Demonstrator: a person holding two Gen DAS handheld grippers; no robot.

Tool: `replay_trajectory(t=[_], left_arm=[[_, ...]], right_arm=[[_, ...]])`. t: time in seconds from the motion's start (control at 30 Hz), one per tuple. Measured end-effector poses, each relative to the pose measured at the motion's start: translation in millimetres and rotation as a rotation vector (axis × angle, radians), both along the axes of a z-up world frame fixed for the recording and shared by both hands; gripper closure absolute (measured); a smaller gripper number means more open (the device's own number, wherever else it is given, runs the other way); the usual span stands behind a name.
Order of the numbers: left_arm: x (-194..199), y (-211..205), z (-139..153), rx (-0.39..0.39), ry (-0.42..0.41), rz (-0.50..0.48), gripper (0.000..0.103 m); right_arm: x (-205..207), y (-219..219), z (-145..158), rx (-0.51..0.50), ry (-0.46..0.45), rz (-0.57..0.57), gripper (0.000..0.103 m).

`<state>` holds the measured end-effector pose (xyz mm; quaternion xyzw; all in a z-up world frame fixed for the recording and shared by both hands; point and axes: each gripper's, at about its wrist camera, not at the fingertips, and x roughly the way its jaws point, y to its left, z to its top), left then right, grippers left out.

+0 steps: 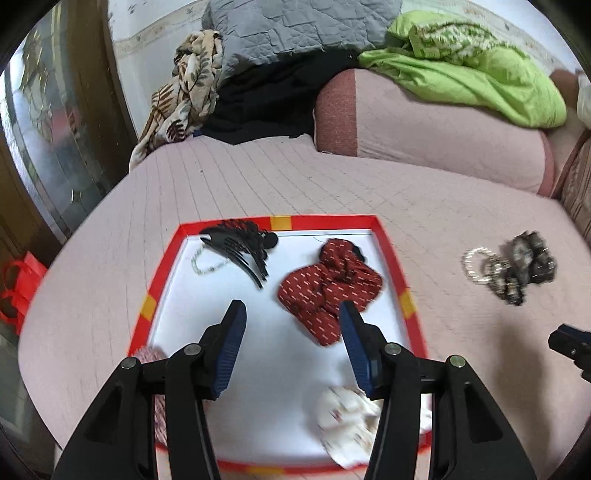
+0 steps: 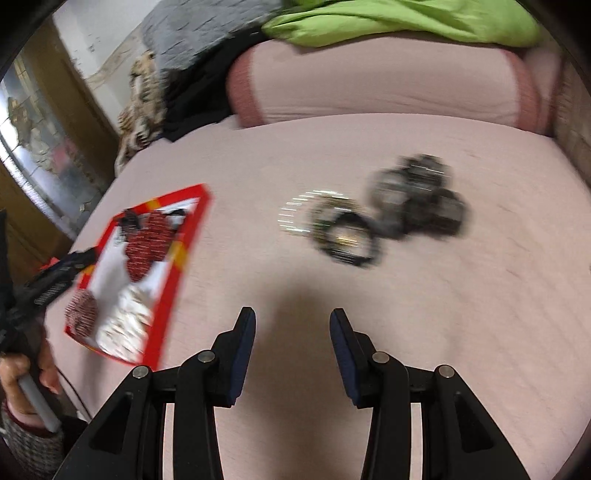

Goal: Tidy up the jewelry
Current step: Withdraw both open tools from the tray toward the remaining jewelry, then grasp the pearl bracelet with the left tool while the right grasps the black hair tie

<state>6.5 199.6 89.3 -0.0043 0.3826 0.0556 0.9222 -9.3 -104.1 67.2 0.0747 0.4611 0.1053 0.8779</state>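
A white tray with a red rim (image 1: 406, 295) lies on the pink bedspread. It holds a dark red patterned scrunchie (image 1: 328, 284), a black hair claw (image 1: 243, 247), a pale bead string (image 1: 207, 264), a white scrunchie (image 1: 347, 417) and a red-and-white one (image 1: 147, 356). My left gripper (image 1: 292, 306) hovers open over the tray with nothing between its fingers. To the right of the tray, a blurred pile of bracelets (image 2: 343, 232) and a dark scrunchie (image 2: 424, 199) lies on the bed. My right gripper (image 2: 292, 314) is open and empty above bare bedspread, short of that pile.
A pink bolster (image 1: 424, 133) lies across the back of the bed, with a green blanket (image 1: 472, 70), a grey quilt (image 1: 288, 29) and a leaf-print cloth (image 1: 184, 96). A wooden cabinet (image 1: 55, 147) and a red bag (image 1: 18, 291) stand left. A hand (image 2: 22, 373) holds the left gripper's handle.
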Motion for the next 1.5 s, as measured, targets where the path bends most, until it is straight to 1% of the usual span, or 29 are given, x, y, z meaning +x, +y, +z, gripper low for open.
replay_trajectory(t=[0.03, 0.1, 0.2, 0.27, 0.33, 0.4, 0.43, 0.5, 0.57, 0.67, 0.77, 0.83, 0.9, 0.97, 1.13, 1.23, 1.3, 1.33, 1.37, 1.43, 1.5], left_arm=[[-7.2, -3.9, 5.5, -0.01, -0.012, -0.003, 0.052], [-17.3, -14.3, 14.1, -0.006, -0.034, -0.018, 0.052], [-27.3, -39.1, 24.5, 0.008, -0.043, -0.073, 0.051], [-26.8, -58.0, 26.9, 0.011, -0.031, -0.115, 0.05], [-23.2, -79.9, 24.7, -0.005, -0.001, -0.159, 0.05], [-18.1, -98.1, 19.8, -0.028, 0.027, -0.196, 0.05], [-14.9, -107.6, 16.5, -0.036, 0.042, -0.213, 0.05], [-3.3, -127.9, 7.8, -0.048, 0.065, -0.246, 0.05], [9.2, -142.3, -0.9, -0.048, 0.088, -0.259, 0.05], [32.3, -157.2, -11.9, -0.067, 0.117, -0.274, 0.05], [56.6, -169.6, -22.1, -0.063, 0.134, -0.283, 0.05], [73.4, -176.1, -29.8, -0.056, 0.145, -0.289, 0.05], [88.9, -179.2, -36.9, -0.054, 0.156, -0.292, 0.052], [103.7, -182.3, -42.8, -0.056, 0.168, -0.296, 0.053], [133.1, -193.1, -59.8, -0.039, 0.196, -0.316, 0.053], [143.6, -199.0, -69.1, -0.012, 0.206, -0.33, 0.053], [147.5, -199.6, -73.5, -0.012, 0.212, -0.337, 0.053], [148.8, -199.7, -75.1, -0.015, 0.217, -0.341, 0.057], [150.1, -199.2, -78.4, -0.026, 0.23, -0.349, 0.069], [151.3, -198.2, -81.4, -0.018, 0.231, -0.343, 0.078], [150.9, -197.0, -81.7, -0.02, 0.222, -0.344, 0.08]], right_arm=[[-3.7, -10.2, -0.4, -0.006, 0.002, -0.015, 0.057], [-11.4, -37.8, -1.6, -0.014, 0.008, -0.057, 0.057], [-21.8, -75.6, -1.8, -0.005, 0.01, -0.123, 0.057], [-25.3, -94.4, 0.5, 0.012, 0.003, -0.154, 0.057], [-29.4, -104.2, 2.6, 0.022, -0.008, -0.169, 0.057], [-31.2, -112.3, 5.8, 0.029, -0.023, -0.173, 0.051], [-32.7, -115.5, 6.3, 0.029, -0.029, -0.171, 0.05], [-31.2, -117.0, 6.3, 0.027, -0.037, -0.166, 0.049], [-26.4, -119.1, 4.8, 0.027, -0.04, -0.162, 0.049], [-14.5, -120.1, 1.0, 0.035, -0.043, -0.16, 0.049], [1.0, -122.5, -1.9, 0.044, -0.046, -0.162, 0.049], [14.2, -123.2, -3.3, 0.057, -0.048, -0.159, 0.048], [25.4, -121.7, -3.7, 0.062, -0.052, -0.156, 0.044], [36.1, -119.6, -3.3, 0.061, -0.059, -0.152, 0.042], [64.2, -107.9, -3.6, 0.031, -0.076, -0.126, 0.041], [76.0, -103.7, -5.5, 0.018, -0.08, -0.117, 0.041], [81.2, -102.2, -6.0, 0.023, -0.082, -0.115, 0.041], [81.6, -100.8, -5.3, 0.022, -0.088, -0.115, 0.041], [80.6, -99.6, -4.3, 0.021, -0.097, -0.111, 0.041], [74.3, -94.9, -1.5, 0.023, -0.118, -0.095, 0.041], [64.8, -88.5, -4.2, 0.054, -0.118, -0.072, 0.041]])
